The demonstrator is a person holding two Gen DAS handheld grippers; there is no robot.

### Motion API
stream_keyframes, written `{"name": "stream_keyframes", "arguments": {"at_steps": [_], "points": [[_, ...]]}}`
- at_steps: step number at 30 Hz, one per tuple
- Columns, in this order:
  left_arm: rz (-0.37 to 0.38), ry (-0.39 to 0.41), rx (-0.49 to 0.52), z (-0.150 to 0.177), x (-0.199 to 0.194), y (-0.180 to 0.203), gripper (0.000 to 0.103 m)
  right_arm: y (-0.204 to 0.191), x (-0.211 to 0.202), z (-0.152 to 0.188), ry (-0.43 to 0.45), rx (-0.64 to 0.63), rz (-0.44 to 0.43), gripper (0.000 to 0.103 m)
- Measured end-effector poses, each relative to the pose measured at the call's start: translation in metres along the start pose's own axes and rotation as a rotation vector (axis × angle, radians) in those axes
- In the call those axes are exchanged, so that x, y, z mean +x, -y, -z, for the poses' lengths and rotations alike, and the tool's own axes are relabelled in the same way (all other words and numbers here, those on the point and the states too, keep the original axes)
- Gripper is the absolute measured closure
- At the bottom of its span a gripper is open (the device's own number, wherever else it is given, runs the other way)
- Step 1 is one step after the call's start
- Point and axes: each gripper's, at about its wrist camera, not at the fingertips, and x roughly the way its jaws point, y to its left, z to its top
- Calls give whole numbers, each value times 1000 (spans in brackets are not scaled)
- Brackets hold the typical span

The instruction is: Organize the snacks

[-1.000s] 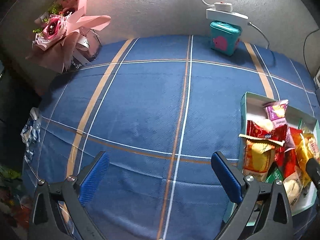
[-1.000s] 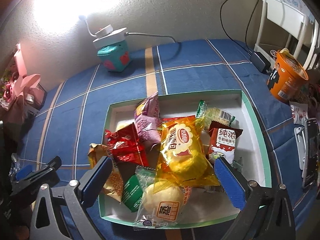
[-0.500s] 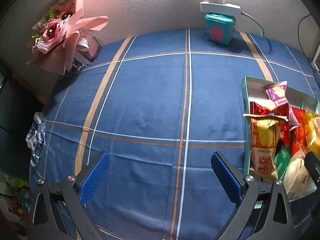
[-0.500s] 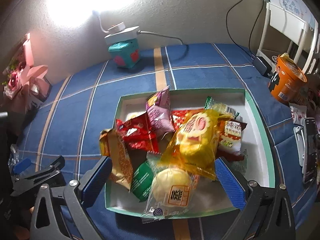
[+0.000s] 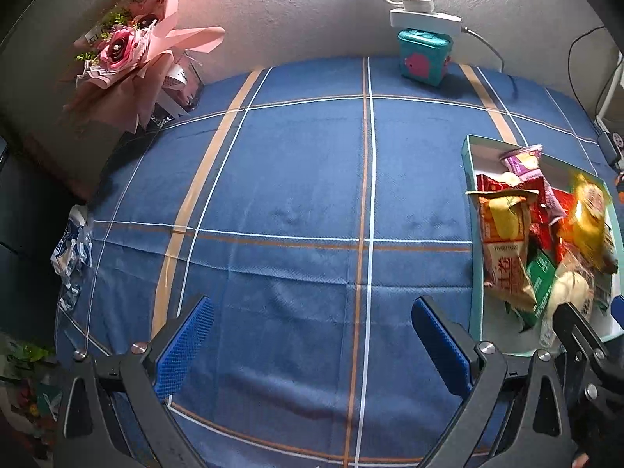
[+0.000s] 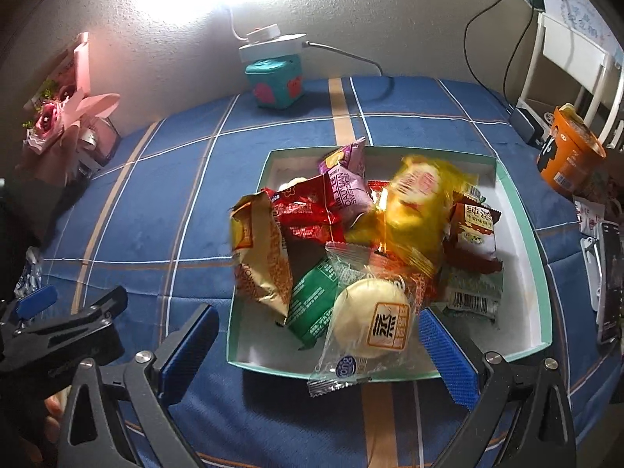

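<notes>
The left gripper (image 5: 312,345) stood with its blue-padded fingers (image 5: 186,345) spread wide and nothing between them, over bare blue plaid tablecloth (image 5: 296,179); the right gripper (image 6: 318,353) was likewise wide and empty, its fingers (image 6: 446,355) straddling the near rim of the shallow teal-edged white cardboard box (image 6: 540,257). Just past the right fingertips lay a clear-wrapped pale round bun (image 6: 370,321) with a yellow label, its wrapper overhanging the near rim; left of it sat a green packet (image 6: 312,300) and a tan crinkled snack bag (image 6: 261,249) leaning on the left wall. Farther out were a red foil packet (image 6: 308,210), a purple packet (image 6: 347,183) printed "SWISS ROLL", a blurred yellow bread bag (image 6: 417,210) and a brown-and-white packet (image 6: 474,230) toward the right finger's side. Only the right view showed the orange paper cup (image 6: 571,156) and white chair (image 6: 573,50) beyond the box to the right; the left view alone showed a crumpled blue-white wrapper (image 5: 72,249) off the cloth's edge beyond its left finger. Both showed one teal cube box (image 5: 423,56) under a white power strip (image 5: 425,19) at the far wall, and one pink paper flower bouquet (image 5: 124,62) far to the left.
</notes>
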Motion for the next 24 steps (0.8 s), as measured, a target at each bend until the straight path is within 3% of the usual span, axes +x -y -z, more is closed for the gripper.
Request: {"name": "stream_keyframes", "arguments": {"at_steps": [24], "points": [[29, 41, -9, 30, -23, -13, 2, 7, -16, 23, -2, 19, 23, 0]]}}
